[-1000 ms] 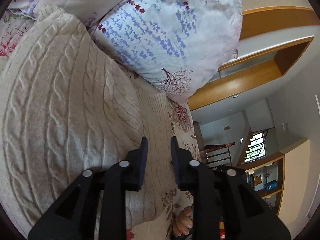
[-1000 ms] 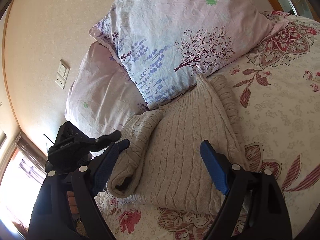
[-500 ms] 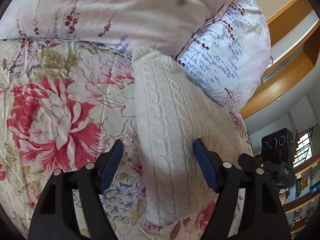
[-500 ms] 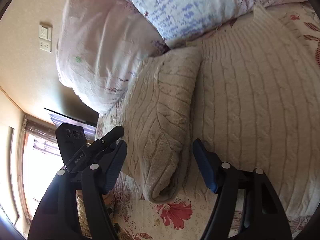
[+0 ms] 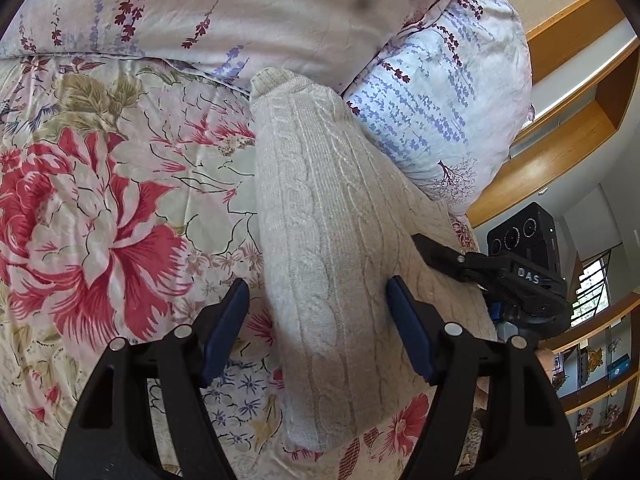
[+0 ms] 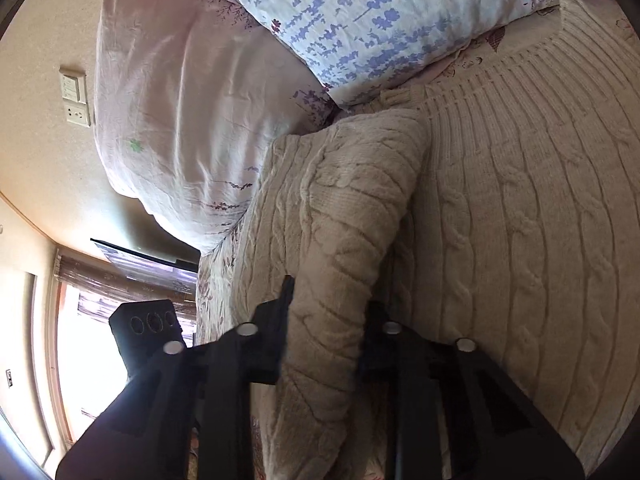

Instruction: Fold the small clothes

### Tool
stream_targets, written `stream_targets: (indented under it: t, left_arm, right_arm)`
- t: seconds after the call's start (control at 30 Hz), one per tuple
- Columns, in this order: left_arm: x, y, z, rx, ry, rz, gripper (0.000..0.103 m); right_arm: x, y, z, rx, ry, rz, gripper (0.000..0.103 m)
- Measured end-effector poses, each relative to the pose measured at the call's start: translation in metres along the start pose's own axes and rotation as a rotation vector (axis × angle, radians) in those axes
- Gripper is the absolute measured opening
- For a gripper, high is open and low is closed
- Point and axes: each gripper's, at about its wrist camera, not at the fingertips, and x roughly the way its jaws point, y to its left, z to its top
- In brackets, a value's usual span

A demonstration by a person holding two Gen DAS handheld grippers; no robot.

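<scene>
A cream cable-knit sweater (image 5: 320, 240) lies on the floral bedspread (image 5: 100, 220), its far end against the pillows. My left gripper (image 5: 316, 328) is open, its blue-padded jaws straddling the sweater's folded left edge without touching it. In the right wrist view the sweater's body (image 6: 520, 220) lies flat and its folded-over sleeve (image 6: 340, 220) runs toward the camera. My right gripper (image 6: 326, 320) is shut on that sleeve, the knit bunched between the jaws. The right gripper also shows in the left wrist view (image 5: 500, 272), over the sweater's right side.
Two pillows lean at the head of the bed: a pale pink one (image 5: 220, 12) and a white one with blue flowers (image 5: 440, 112). A beige wall with a switch and a socket (image 6: 74, 100) stands behind. Wooden shelves (image 5: 592, 392) are at right.
The right gripper has closed on the folded sleeve. The left gripper opened and pulled back from the sweater about a second ago, and has since come a little closer.
</scene>
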Motion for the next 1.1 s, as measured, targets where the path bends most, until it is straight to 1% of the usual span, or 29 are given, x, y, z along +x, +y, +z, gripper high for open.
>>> stream_targets:
  t: [0.03,0.17,0.3,0.4,0.53,0.63,0.73,0.83,0.9,1.0,1.03,1.1]
  left_arm:
    - [-0.001,0.0,0.0,-0.002,0.0,-0.008,0.07]
    - [-0.007,0.001,-0.001,-0.011,-0.007,-0.051,0.072]
    - [-0.013,-0.001,-0.003,-0.028,-0.028,-0.07,0.074]
    - [-0.019,-0.004,-0.005,-0.02,-0.04,-0.075,0.075]
    - [-0.019,-0.008,-0.008,-0.007,-0.038,-0.084,0.076]
    - [-0.013,-0.013,-0.01,0.007,-0.023,-0.091,0.076]
    - [-0.006,-0.018,-0.014,0.015,-0.002,-0.101,0.076]
    - [0.003,-0.024,-0.018,0.019,0.023,-0.113,0.077]
    - [0.008,-0.03,-0.021,0.028,0.036,-0.119,0.077]
    - [0.014,-0.04,-0.025,0.053,0.044,-0.117,0.078]
    - [0.016,-0.043,-0.026,0.06,0.049,-0.112,0.079]
    - [0.022,-0.047,-0.028,0.07,0.06,-0.099,0.079]
  right_arm:
    - [-0.001,0.0,-0.001,-0.012,-0.012,-0.002,0.019]
    - [-0.009,0.016,-0.003,-0.105,-0.059,-0.066,0.017]
    - [-0.022,0.035,-0.003,-0.204,-0.106,-0.13,0.016]
    - [-0.036,0.044,-0.002,-0.279,-0.144,-0.21,0.016]
    - [-0.061,0.047,0.001,-0.357,-0.202,-0.349,0.016]
    - [-0.081,0.037,0.003,-0.379,-0.232,-0.448,0.016]
    - [-0.092,0.018,0.001,-0.363,-0.226,-0.533,0.016]
    - [-0.099,-0.001,0.001,-0.334,-0.185,-0.6,0.016]
    - [-0.102,-0.005,0.002,-0.332,-0.186,-0.602,0.016]
    - [-0.113,0.003,-0.001,-0.368,-0.22,-0.597,0.016]
    - [-0.111,0.003,0.0,-0.384,-0.209,-0.612,0.016]
    - [-0.102,0.0,-0.001,-0.4,-0.155,-0.668,0.017]
